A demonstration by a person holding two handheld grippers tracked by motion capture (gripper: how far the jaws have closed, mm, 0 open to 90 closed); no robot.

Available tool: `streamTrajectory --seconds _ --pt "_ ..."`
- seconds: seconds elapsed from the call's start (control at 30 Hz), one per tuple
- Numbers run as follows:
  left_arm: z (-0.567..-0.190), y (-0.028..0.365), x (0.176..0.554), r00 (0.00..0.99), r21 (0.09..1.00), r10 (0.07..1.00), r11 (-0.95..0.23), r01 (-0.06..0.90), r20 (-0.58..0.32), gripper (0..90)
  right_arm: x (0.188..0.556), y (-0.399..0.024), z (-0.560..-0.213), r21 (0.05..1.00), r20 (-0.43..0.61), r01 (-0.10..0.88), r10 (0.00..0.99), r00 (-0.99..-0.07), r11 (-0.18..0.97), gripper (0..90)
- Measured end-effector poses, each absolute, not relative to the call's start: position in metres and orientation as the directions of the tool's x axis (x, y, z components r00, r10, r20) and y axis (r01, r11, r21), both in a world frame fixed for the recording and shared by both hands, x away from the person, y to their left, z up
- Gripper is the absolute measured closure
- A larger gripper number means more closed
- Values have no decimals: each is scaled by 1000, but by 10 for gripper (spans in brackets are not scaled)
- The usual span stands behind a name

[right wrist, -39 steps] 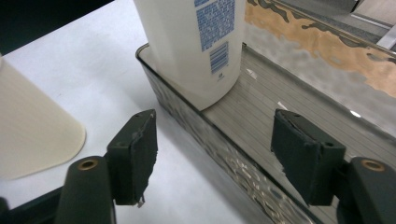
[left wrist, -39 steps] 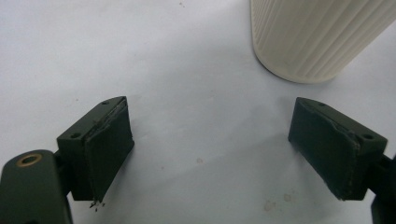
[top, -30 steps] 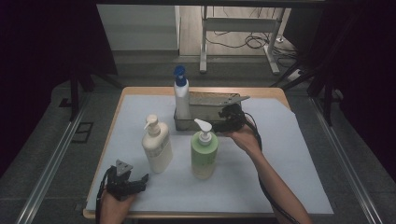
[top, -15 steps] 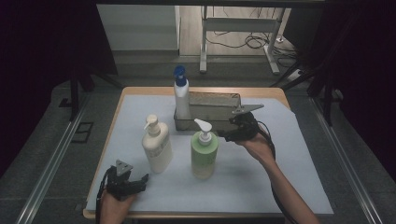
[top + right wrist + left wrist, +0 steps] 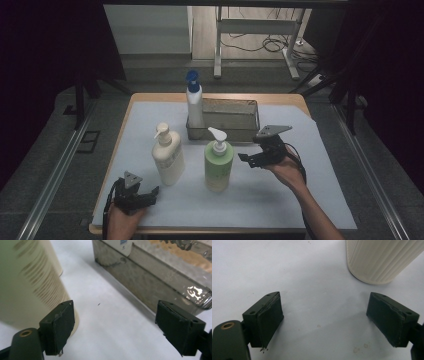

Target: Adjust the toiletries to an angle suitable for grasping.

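R gripper sits right of centre in the high view, jaws wide w/ nothing between them; they've just been opening further. It hangs just beside the green pump bottle, which stands upright mid-frame on the desk, in front of the metal tray. In the right gripper view the bottle is at the left edge, blurred, w/ the left pad right against or just in front of its side; can't tell if they touch.

Risks, as I judge them:
- Bottle is tall w/ a narrow base. A sideways nudge from a pad before both sides close could tip it toward the cream pump bottle standing near on its left.
- Smooth plastic, prob. slick; a grip too high or off-centre may let it twist or slide out.
- Pump head sticks out; catching it would lever the bottle over.
- Tray wall is near the right pad; swinging wide could knock it.

L gripper rests lower left, jaws wide & empty, near the cream bottle's base.

Materials: green bottle is a rounded, glossy body w/ white pump. Cream bottle is finely ribbed w/ vertical grooves, matte. Tray is dull scuffed steel, rectangular, rust-like patches inside. White spray bottle w/ blue cap stands in the tray's left end. Desk is covered w/ a pale sheet, lightly speckled.
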State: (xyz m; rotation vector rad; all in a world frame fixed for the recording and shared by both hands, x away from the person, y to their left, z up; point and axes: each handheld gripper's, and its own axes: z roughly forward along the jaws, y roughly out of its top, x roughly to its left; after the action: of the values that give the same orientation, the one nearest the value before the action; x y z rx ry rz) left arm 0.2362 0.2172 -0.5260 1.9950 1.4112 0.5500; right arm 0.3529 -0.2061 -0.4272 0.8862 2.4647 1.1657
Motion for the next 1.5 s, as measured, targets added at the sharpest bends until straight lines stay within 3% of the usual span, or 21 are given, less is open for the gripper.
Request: streamTrajectory --seconds 0.77,1.5 --pt "-526 217 236 342 698 939 -235 676 -16 132 304 -189 -433 789 45 350 520 -853 505 6" --pt "-526 217 236 341 700 940 -231 676 -19 132 302 -148 -421 800 40 309 469 -882 514 3"
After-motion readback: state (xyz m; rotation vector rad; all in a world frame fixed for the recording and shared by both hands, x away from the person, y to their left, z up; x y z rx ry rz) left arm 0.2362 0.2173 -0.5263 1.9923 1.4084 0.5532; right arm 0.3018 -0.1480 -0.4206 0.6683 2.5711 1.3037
